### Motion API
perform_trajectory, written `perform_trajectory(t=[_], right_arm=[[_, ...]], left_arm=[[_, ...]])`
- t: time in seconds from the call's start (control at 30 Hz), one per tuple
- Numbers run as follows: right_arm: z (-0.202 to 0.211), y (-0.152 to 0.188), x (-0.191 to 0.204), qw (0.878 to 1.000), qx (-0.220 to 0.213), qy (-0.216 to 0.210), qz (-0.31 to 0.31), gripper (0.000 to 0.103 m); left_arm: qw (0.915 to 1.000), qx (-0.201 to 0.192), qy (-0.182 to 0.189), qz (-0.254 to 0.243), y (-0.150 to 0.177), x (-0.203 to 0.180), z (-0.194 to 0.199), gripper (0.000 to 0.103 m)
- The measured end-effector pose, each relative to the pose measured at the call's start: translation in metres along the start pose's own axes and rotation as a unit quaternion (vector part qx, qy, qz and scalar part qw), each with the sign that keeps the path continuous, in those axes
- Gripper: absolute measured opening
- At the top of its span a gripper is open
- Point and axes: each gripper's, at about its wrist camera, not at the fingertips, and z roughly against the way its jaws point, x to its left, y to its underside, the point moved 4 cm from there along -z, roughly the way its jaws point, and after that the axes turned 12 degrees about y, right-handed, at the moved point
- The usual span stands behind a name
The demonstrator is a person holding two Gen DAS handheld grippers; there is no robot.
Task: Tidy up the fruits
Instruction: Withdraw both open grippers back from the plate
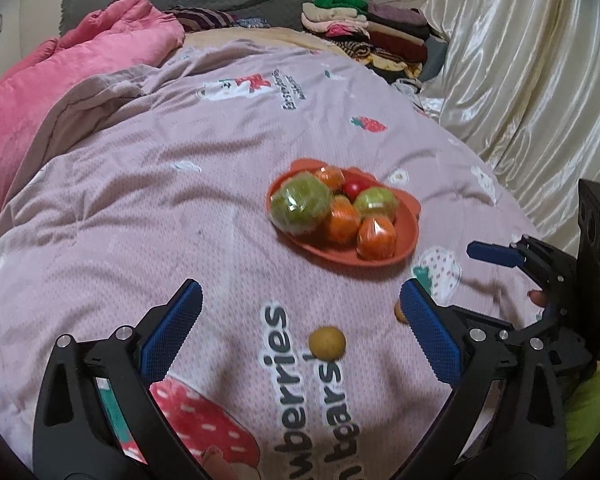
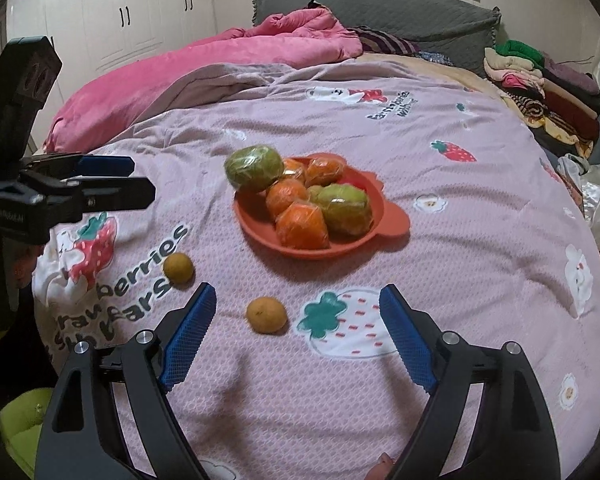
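Note:
An orange plate [image 1: 408, 236] [image 2: 392, 220] on the pink bedspread holds several wrapped green and orange fruits and a red one [image 1: 354, 189]. Two small yellow-brown fruits lie loose on the bedspread in front of it. One [image 1: 327, 342] [image 2: 178, 267] lies between and just beyond my left gripper's [image 1: 302, 300] open fingers. The other [image 2: 267, 314] [image 1: 400, 312] lies between and just beyond my right gripper's [image 2: 298, 302] open fingers. Both grippers are empty. Each gripper shows in the other's view: the right [image 1: 496, 254], the left [image 2: 130, 180].
A pink quilt [image 1: 60, 76] is bunched at the bed's far left. A stack of folded clothes [image 1: 364, 28] sits at the far right by the grey headboard [image 2: 380, 8]. A shiny cream curtain [image 1: 532, 80] hangs along the right side.

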Motion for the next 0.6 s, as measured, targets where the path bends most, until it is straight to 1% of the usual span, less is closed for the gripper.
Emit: perform_trajectory(t=[0.3,0.6], right_arm=[[-0.003,0.014,0.009,1.000,0.012,-0.006,0.004,0.083],[-0.015,0.023,0.012,1.000,0.026,-0.003,0.003,0.083]], left_arm=[[0.9998,0.016,-0.010,-0.004,0.018,-0.004,-0.003,0.093],[0.9984,0.051,-0.019,-0.015,0.032,-0.008,-0.019,0.093]])
